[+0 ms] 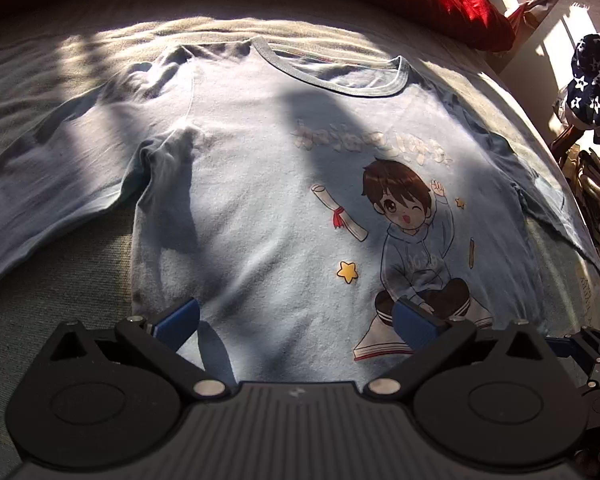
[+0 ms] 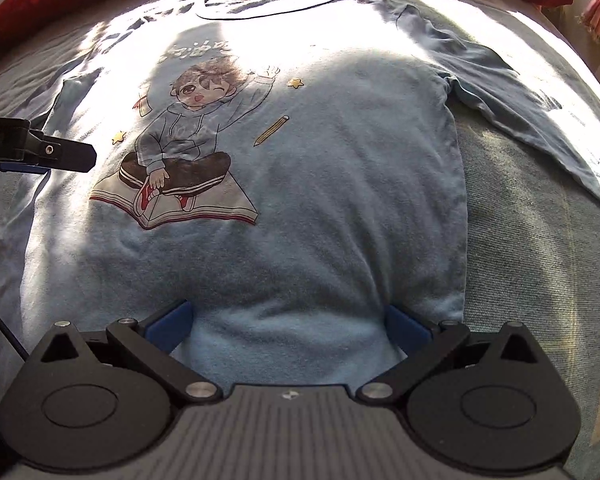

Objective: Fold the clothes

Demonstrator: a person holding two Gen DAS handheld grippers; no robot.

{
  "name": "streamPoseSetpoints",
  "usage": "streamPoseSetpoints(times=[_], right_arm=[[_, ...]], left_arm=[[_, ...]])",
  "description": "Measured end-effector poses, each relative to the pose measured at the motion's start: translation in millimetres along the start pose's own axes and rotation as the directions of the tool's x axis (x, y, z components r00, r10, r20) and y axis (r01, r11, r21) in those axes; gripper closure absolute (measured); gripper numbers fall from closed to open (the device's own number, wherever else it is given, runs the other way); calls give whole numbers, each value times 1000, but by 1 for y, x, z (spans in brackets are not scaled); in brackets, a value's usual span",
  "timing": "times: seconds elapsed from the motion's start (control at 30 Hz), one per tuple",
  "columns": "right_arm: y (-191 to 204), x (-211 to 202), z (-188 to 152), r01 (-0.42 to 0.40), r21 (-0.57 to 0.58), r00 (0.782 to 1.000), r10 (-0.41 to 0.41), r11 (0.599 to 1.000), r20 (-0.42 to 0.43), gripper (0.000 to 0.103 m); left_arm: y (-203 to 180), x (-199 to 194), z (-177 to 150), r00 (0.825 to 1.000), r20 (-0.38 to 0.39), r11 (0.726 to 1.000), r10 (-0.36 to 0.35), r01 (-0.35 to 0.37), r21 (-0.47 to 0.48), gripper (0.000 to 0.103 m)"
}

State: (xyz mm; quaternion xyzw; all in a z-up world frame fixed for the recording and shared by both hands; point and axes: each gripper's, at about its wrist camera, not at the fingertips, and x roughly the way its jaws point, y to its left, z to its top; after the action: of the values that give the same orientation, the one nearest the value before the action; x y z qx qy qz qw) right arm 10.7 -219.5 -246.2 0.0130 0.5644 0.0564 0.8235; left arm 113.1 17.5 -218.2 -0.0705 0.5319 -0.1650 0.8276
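Light blue shirt (image 1: 260,184) lies flat, print up, sleeves spread, on the bed (image 1: 60,312); soft, limp knit, best pinched at hem corners; both grippers' fingers (image 1: 178,318) (image 2: 170,326) spread, holding nothing.

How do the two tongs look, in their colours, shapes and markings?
Both look alike. The left tongs and the right tongs each have a grey ribbed body, black linkage arms with round black covers and silver pivot bolts, and two blue finger pads. From the right wrist view, the left tongs carry white lettering ending in "ot.AI", and a thin black cable runs below.
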Motion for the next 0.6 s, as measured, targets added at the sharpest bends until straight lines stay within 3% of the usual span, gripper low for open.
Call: streamPoseSetpoints(times=[0.33, 0.43, 0.6], right_arm=[[-14, -12, 11, -65, 54, 998, 64, 996, 13, 0], [-36, -25, 32, -81, 100, 994, 73, 992, 86, 0], [-93, -25, 106, -65, 146, 979, 34, 987, 203, 0]], left_arm=[[-6, 24, 19, 1000, -17, 1000, -1, 1, -21, 1], [-4, 15, 17, 1000, 22, 999, -3, 4, -38, 1], [4, 4, 21, 995, 78, 997, 56, -52, -61, 1]])
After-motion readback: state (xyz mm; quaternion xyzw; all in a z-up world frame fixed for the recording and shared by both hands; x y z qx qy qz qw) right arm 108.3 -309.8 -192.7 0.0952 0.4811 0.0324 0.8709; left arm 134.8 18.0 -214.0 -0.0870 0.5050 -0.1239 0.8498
